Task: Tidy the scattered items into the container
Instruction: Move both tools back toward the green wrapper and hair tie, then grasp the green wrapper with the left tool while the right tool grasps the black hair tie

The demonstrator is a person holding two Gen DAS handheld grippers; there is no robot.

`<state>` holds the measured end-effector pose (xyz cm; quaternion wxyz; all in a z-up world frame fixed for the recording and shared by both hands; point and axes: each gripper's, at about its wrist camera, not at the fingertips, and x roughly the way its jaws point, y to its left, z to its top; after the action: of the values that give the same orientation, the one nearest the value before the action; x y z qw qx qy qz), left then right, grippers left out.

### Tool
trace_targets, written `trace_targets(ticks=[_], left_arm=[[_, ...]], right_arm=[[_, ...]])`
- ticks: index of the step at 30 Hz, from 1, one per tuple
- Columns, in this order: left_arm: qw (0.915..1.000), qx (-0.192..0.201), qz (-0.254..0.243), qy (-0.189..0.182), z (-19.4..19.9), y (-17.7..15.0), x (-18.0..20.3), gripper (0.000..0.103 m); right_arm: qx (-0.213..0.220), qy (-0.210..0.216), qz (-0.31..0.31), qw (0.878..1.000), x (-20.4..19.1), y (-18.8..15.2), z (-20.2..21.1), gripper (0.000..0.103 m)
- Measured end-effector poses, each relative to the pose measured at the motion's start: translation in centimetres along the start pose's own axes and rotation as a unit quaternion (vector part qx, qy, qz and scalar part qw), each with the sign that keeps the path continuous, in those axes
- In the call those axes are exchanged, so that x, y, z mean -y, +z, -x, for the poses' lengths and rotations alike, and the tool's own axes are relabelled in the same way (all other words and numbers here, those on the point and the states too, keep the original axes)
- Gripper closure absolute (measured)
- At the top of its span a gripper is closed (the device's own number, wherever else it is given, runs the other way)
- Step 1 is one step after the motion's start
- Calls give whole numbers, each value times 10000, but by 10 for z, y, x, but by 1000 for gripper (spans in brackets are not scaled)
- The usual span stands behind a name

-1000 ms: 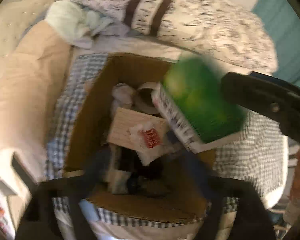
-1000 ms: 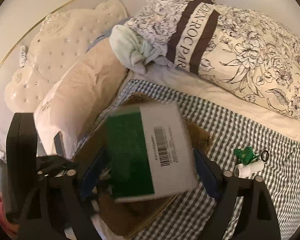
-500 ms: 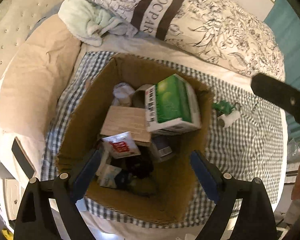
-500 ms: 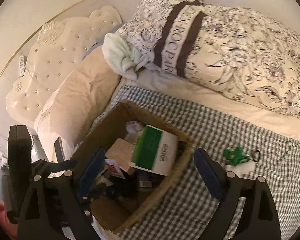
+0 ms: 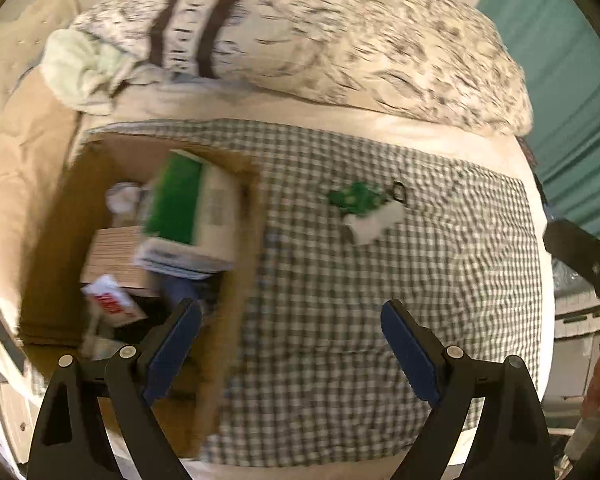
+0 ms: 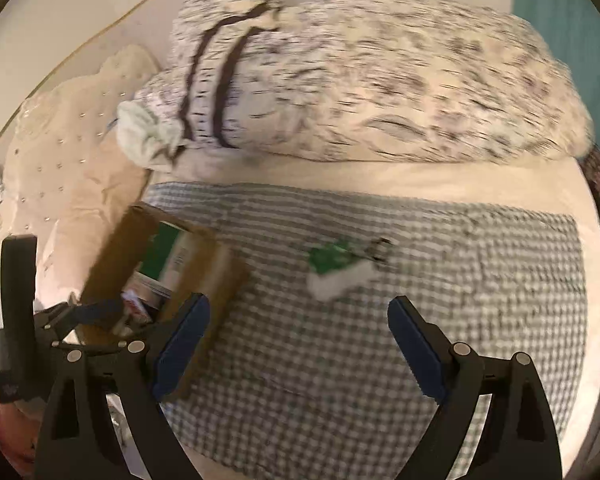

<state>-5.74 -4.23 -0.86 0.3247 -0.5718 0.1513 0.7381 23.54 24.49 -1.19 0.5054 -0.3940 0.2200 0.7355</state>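
Note:
An open cardboard box (image 5: 238, 280) stands at the left of the bed, with a green and white carton (image 5: 180, 208) lying on top of several other items inside. On the checked cloth to its right lie a green crumpled item (image 5: 356, 198), a white roll (image 5: 376, 222) and a small black ring (image 5: 398, 192). My left gripper (image 5: 292, 320) is open and empty above the box's right wall. My right gripper (image 6: 300, 316) is open and empty above the cloth, short of the green item (image 6: 332, 258) and white roll (image 6: 336, 282). The box (image 6: 204, 280) is at its left.
A checked cloth (image 5: 420, 272) covers the bed. A large floral duvet (image 5: 340, 40) and a pale green cloth (image 5: 80, 72) lie behind it, a beige pillow (image 5: 16, 168) at the left, a teal curtain (image 5: 560, 80) at the right. The picture is blurred.
The green and white carton, a second ago between the right gripper's fingers, now lies in the box. Both grippers have swung right, away from the box and over the checked cloth.

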Motion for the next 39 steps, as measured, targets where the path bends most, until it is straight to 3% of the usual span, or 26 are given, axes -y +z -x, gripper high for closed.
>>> trace_targets(ticks=[7, 11, 15, 27, 39], left_arm=[[10000, -44, 65, -5, -36, 9, 47, 9], [9996, -15, 263, 108, -58, 19, 55, 9], [9997, -61, 149, 181, -82, 31, 63, 9], [9969, -244, -699, 263, -183, 84, 89, 9], [9944, -563, -864, 214, -255, 116, 85, 9]], right_arm=[[-78, -77, -170, 9998, 61, -25, 4, 12], [-89, -25, -102, 9999, 78, -31, -5, 12], [-157, -18, -96, 9998, 85, -31, -25, 12], [-348, 4, -276, 9990, 100, 1, -116, 12], [-762, 108, -460, 9960, 113, 41, -221, 16]])
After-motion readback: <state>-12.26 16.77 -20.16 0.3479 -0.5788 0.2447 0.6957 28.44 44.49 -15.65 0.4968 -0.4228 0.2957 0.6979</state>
